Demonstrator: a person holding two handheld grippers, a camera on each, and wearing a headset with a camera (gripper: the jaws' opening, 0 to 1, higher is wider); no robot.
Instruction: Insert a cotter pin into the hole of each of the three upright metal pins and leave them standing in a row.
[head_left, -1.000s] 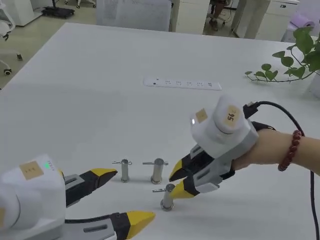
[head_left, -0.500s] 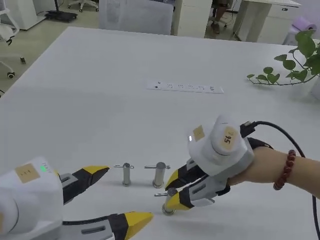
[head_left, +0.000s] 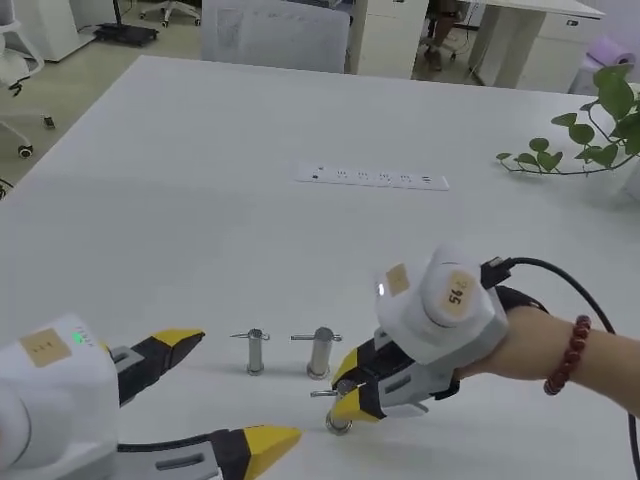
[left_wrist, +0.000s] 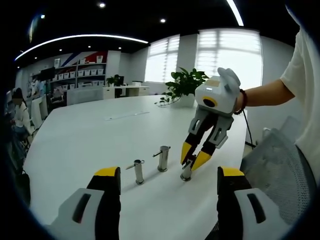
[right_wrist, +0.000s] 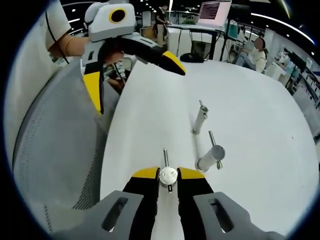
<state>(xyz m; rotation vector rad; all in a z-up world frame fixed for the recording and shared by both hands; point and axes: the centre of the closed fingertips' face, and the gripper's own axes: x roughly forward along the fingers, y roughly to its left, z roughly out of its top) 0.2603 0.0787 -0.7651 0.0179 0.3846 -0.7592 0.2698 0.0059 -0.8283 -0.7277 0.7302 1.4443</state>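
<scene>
Three upright metal pins stand on the white table, each with a thin cotter pin through its top. The left pin (head_left: 255, 352) and middle pin (head_left: 320, 352) stand side by side. The third pin (head_left: 338, 412) stands nearer, a little to the right. My right gripper (head_left: 348, 385) is shut on the top of that third pin (right_wrist: 168, 176), whose cotter pin (head_left: 322, 393) sticks out to the left. My left gripper (head_left: 232, 390) hangs open at the lower left, short of the pins, with nothing between its fingers. In the left gripper view the row (left_wrist: 163, 158) lies ahead between the wide jaws.
A white power strip (head_left: 372, 178) lies across the middle of the table. A potted green plant (head_left: 590, 130) trails at the far right edge. Chairs and desks stand beyond the table's far side. A black cable (head_left: 560, 275) runs from the right gripper.
The right gripper has come down and to the left, and its jaws have narrowed onto the top of the nearest pin. The left gripper has barely moved. The head camera tilted slightly.
</scene>
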